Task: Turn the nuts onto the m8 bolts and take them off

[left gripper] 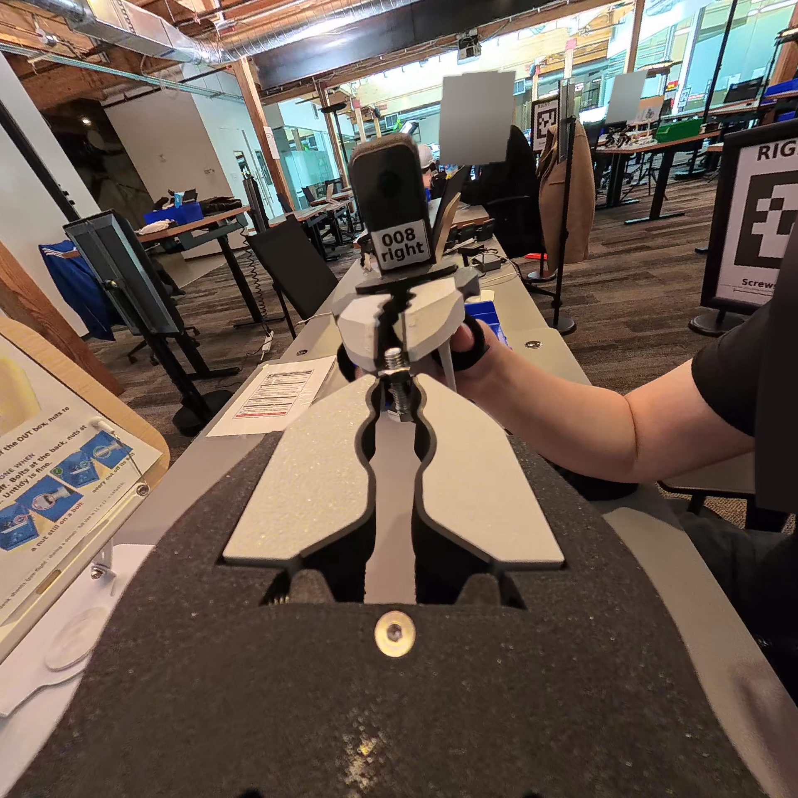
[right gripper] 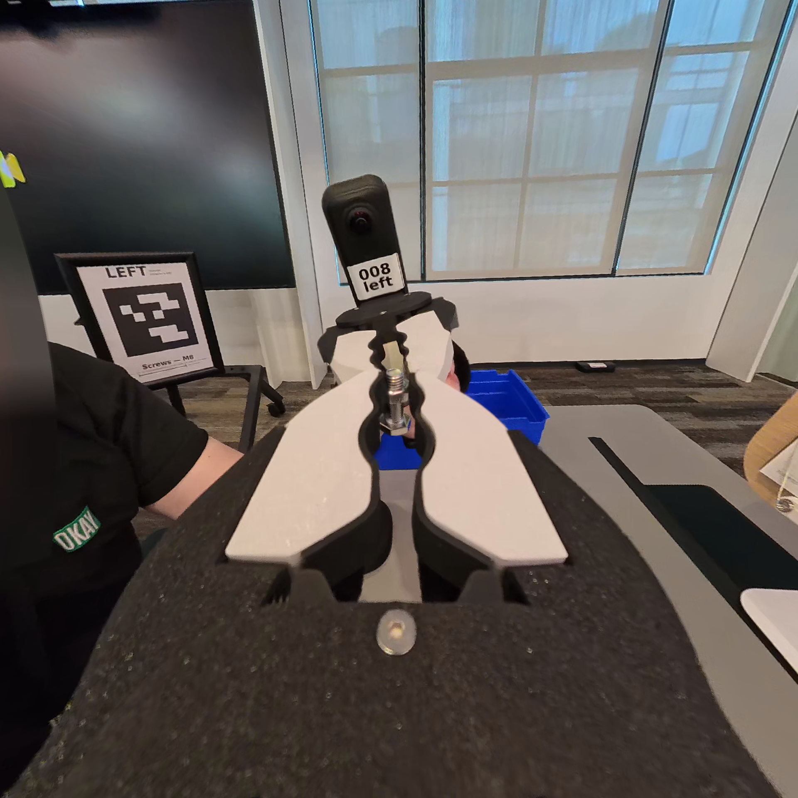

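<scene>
Nearest in the left wrist view, the left gripper (left gripper: 395,401) has its jaws drawn narrow, with the lower shank of the bolt (left gripper: 395,394) between its tips. It appears to clamp that shank just above the hex head, though the contact itself is partly hidden. The bolt stands upright with its threaded end up, held in the air above the grey counter (left gripper: 539,311) and touching nothing on it.

Just beyond, the right gripper (right gripper: 395,388) meets it tip to tip. Its jaws are also narrow and seem to be closed on the nut (left gripper: 395,370), which sits partway down the thread with a few turns bare above it. A hand (left gripper: 475,367) grips the right tool from behind.

The step in hand looks like the turning itself. The pictures cannot tell whether the nut is going on or coming off.

The next move probably calls for a twist of the right tool about the bolt's axis while the left holds firm, then a release and a fresh grip. Any tilt could bind the thread.

Farther off, a blue bin (right gripper: 505,397) rests at the counter's far edge in the right wrist view, and a printed sheet (left gripper: 276,395) lies near the counter's left edge.
</scene>
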Demonstrator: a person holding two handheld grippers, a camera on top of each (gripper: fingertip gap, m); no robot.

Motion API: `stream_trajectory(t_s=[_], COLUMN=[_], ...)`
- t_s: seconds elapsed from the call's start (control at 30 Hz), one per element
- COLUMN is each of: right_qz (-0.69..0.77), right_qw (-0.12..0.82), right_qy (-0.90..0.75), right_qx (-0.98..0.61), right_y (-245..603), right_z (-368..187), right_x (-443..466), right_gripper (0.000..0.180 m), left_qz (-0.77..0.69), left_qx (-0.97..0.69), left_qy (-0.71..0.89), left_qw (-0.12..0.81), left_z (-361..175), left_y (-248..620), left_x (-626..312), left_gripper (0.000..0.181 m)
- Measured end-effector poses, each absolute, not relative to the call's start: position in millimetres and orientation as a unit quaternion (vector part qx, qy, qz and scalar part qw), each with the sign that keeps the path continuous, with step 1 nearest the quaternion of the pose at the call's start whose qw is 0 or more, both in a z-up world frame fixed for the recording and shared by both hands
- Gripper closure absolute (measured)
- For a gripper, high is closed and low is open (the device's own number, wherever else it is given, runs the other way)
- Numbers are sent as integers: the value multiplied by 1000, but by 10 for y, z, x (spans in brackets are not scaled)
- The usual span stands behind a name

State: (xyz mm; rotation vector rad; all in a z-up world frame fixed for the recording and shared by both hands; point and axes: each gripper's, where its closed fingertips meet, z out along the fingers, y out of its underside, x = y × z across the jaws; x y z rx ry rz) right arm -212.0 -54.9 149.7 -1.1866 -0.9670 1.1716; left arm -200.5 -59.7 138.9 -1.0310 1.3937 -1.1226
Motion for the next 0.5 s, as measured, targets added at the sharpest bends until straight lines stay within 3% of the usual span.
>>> stream_trajectory(t_s=[0.4, 0.5], right_qz=[519, 523], right_qw=[556, 559], right_qy=[-413, -405], right_qx=[-501, -500], right_y=[-570, -550], right_z=[1500, 1509], right_x=[-2119, -2107], right_gripper=[173, 173], left_qz=[-498, -497], left_qx=[-433, -444], left_qy=[571, 556], left_qw=[488, 497], left_z=[1392, 1408], left_y=[-616, -557], left_x=[-2009, -2009], left_gripper=[168, 156])
